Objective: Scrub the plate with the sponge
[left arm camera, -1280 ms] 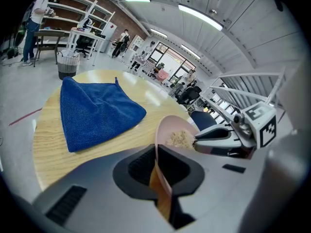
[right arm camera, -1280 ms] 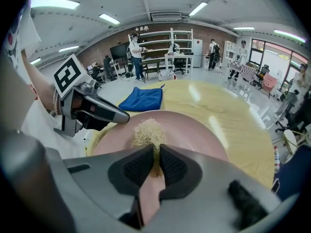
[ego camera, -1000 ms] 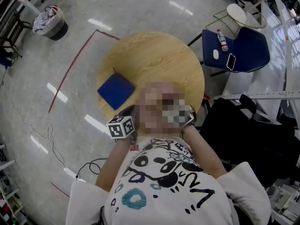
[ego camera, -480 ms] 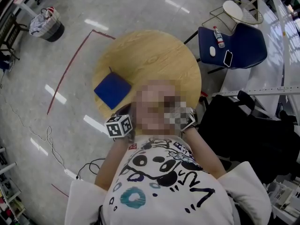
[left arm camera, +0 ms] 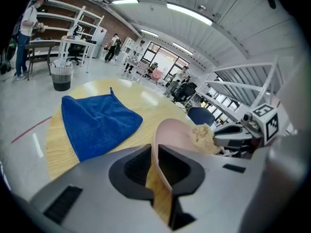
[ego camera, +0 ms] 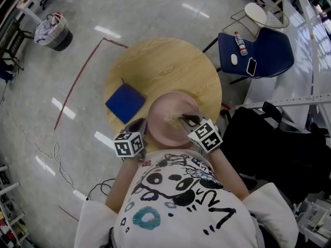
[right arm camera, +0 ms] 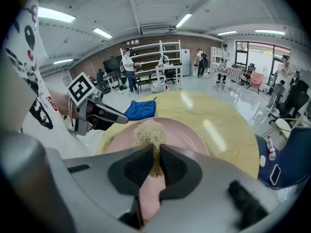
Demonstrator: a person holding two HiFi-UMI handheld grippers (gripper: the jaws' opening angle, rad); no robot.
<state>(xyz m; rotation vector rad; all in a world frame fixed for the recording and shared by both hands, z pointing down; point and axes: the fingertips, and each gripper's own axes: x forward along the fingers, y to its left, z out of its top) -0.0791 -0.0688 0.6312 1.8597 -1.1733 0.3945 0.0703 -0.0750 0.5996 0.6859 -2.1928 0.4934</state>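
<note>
Left gripper pinching the plate by its rim, jaws nearly together, right gripper squeezing the sponge against the plate's face, cloth lying beside on the table

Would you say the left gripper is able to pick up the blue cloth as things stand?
Probably not yet: the left gripper is shut on the rim of the pink plate, so its fingers are occupied. The blue cloth itself lies uncovered on the table.
</note>
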